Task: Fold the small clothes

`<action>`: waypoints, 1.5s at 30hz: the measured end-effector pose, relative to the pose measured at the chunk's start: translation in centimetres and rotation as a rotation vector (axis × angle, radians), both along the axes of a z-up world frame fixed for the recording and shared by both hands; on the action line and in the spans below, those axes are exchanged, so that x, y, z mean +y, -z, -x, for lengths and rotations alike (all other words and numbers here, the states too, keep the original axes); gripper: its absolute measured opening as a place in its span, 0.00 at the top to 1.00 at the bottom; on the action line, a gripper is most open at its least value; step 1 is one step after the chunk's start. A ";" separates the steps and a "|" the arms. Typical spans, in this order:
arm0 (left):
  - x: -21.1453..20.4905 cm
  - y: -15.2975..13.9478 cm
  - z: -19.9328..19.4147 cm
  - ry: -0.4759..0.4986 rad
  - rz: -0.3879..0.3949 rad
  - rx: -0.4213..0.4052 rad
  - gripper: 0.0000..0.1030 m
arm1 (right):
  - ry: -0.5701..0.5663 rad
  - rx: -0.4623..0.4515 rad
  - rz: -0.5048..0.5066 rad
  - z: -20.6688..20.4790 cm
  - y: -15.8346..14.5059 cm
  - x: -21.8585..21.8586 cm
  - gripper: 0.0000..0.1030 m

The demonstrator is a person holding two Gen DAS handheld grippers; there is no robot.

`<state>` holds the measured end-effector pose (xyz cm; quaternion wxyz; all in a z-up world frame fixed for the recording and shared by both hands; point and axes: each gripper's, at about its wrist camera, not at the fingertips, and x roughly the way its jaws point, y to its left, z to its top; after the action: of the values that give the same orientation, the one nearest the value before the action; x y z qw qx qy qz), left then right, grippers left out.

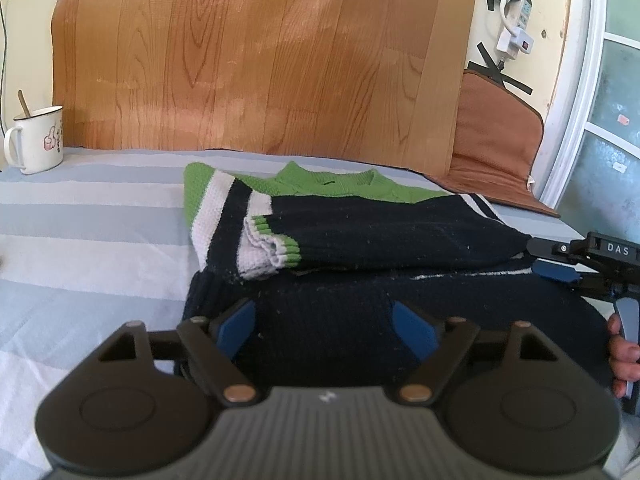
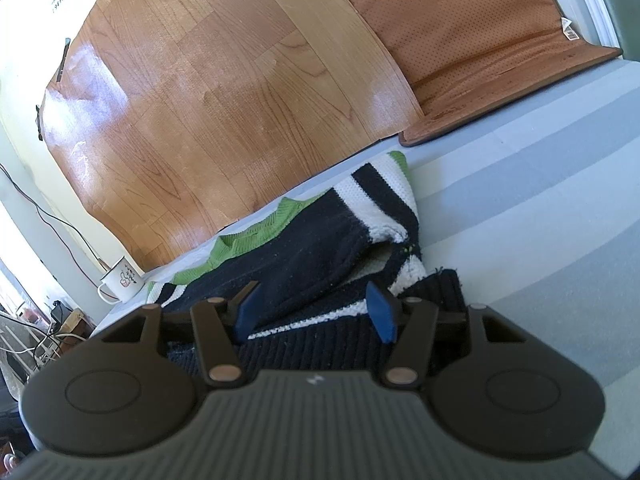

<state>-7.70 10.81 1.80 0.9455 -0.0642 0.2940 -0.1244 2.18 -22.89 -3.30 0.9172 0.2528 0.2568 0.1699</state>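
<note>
Knit sweater [image 1: 360, 236] lying on striped sheet [image 1: 100, 208], centre of left wrist view, sleeves folded across body, green collar toward 12 o'clock. Soft, thick, floppy, likely light; prone to sag and bunch, not slippery. Best pinched at ribbed navy hem, toward 6 o'clock, both corners. Left gripper [image 1: 326, 330] over hem, fingers wide apart, clamping nothing. Right gripper [image 2: 314, 312] at hem's other end, fingers apart, fabric between, not pinched.
</note>
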 end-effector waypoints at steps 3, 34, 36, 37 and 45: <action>0.0 -0.1 0.1 -0.003 -0.003 -0.004 0.21 | 0.000 0.000 0.000 0.0 0.0 0.0 0.42; 0.0 -0.2 0.2 0.004 -0.001 -0.001 0.13 | 0.000 -0.001 0.001 0.0 0.0 0.0 0.41; 0.0 -0.3 0.2 0.004 -0.002 -0.004 0.12 | 0.000 -0.001 0.001 0.0 0.1 0.0 0.41; 0.0 -0.2 0.2 0.004 -0.002 -0.004 0.12 | 0.000 -0.001 0.001 0.0 0.1 0.0 0.41; 1.5 -1.2 0.1 0.035 0.101 0.024 0.12 | -0.016 0.021 0.008 -0.2 -0.4 -0.1 0.41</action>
<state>-7.85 12.33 3.02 0.9351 -0.1081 0.2999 -0.1548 2.35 -22.99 -2.89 0.9141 0.2486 0.2690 0.1737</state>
